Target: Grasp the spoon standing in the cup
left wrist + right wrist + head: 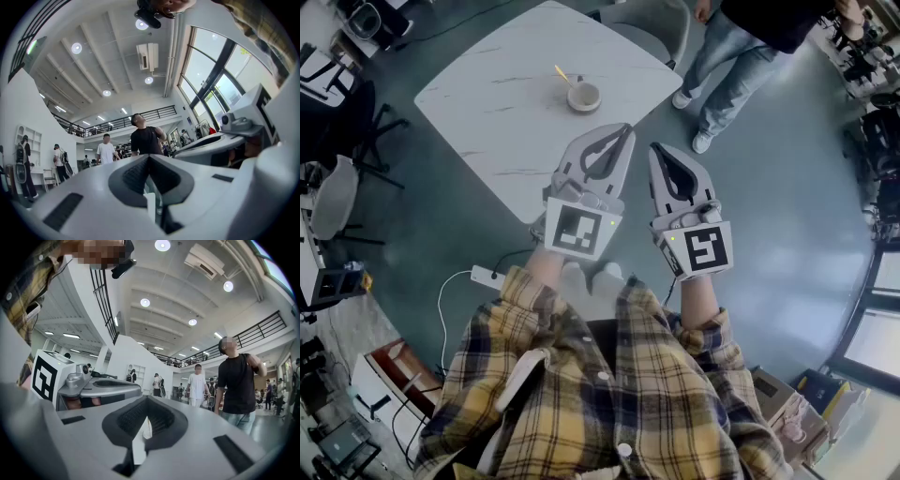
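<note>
A small beige cup stands on the white marble table, toward its far side. A spoon with a yellow handle stands in it, leaning to the left. My left gripper and right gripper are held side by side in front of my chest, short of the table's near corner and well apart from the cup. Both are shut and hold nothing. Both gripper views tilt up at the ceiling, so neither shows the cup; the left gripper and right gripper each have their jaw tips together.
A person in a black top and jeans stands beyond the table's right corner. A grey chair is at the far side, more chairs at the left. A power strip with cable lies on the floor by my feet.
</note>
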`<state>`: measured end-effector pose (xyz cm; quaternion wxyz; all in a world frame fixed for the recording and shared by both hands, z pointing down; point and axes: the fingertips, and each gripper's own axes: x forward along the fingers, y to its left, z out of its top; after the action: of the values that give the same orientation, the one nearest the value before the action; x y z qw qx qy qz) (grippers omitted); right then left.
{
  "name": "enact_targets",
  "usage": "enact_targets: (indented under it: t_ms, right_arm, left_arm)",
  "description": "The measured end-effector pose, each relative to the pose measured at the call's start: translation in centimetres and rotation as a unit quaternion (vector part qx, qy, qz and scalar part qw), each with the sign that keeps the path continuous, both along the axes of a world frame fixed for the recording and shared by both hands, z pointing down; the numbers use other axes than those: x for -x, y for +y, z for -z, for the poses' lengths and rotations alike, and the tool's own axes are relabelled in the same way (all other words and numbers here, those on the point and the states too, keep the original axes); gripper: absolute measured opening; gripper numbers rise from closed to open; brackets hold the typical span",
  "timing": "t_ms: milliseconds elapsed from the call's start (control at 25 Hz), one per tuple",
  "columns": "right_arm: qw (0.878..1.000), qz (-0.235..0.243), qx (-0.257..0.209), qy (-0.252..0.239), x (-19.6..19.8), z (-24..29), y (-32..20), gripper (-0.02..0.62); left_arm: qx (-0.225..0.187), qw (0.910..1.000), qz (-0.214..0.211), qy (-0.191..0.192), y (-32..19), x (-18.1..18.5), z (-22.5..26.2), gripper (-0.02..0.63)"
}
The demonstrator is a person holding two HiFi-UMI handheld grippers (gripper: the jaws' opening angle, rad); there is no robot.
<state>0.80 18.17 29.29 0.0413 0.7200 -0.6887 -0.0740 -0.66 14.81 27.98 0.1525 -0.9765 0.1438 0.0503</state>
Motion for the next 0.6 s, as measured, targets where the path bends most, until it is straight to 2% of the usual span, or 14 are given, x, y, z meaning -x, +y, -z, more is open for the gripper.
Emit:
enact_targets:
  t_ms: [600]
  right_arm:
    - [1.000, 0.004, -0.008, -0.008, -0.1, 0.5, 1.0, 0.015]
  left_arm:
    - [-0.004, 1.0000, -0.002, 0.005, 1.2, -0.1, 0.4, 0.018]
